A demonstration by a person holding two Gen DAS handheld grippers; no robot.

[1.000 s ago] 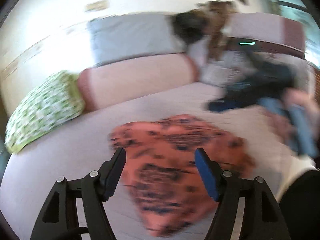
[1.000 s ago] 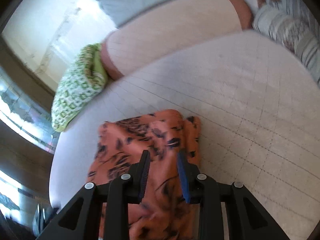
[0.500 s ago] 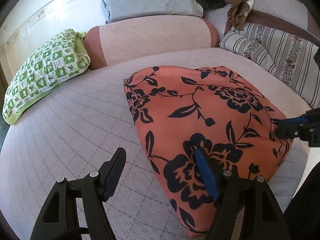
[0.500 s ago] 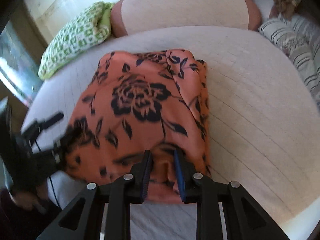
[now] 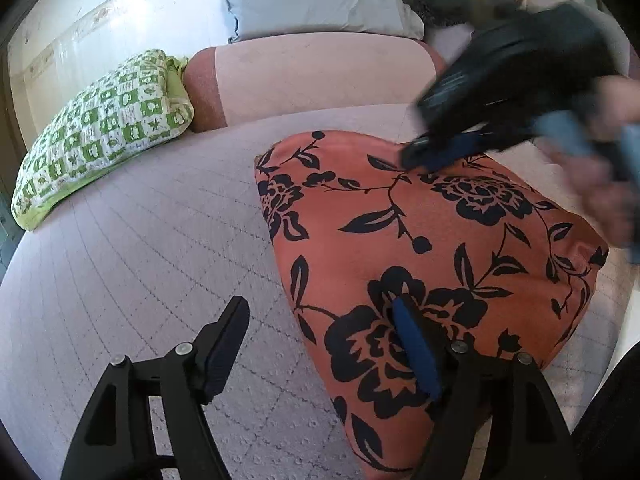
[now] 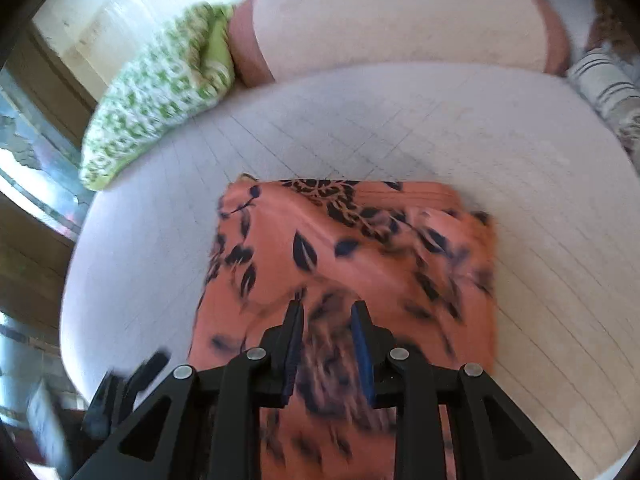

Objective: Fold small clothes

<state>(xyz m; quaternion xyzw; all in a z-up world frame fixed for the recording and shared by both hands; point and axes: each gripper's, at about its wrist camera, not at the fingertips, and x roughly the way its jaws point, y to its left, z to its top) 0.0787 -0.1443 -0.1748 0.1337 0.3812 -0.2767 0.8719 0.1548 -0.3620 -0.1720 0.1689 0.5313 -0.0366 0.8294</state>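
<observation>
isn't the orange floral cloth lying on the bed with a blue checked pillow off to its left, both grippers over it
One detail is off: the pillow is green and white checked, not blue, as the left wrist view shows. The rest holds: the orange floral cloth lies on the bed, pillow to its left, and the left gripper and right gripper are over it.

A bedroom in a home. A bed with a pale quilted cover (image 5: 140, 264) fills the lower frame. At its head, in the upper half, lie a pink bolster (image 5: 320, 76), a green-and-white patterned pillow (image 5: 108, 128) at left and a grey pillow (image 5: 316, 0) against a worn light wall (image 5: 100, 16).
</observation>
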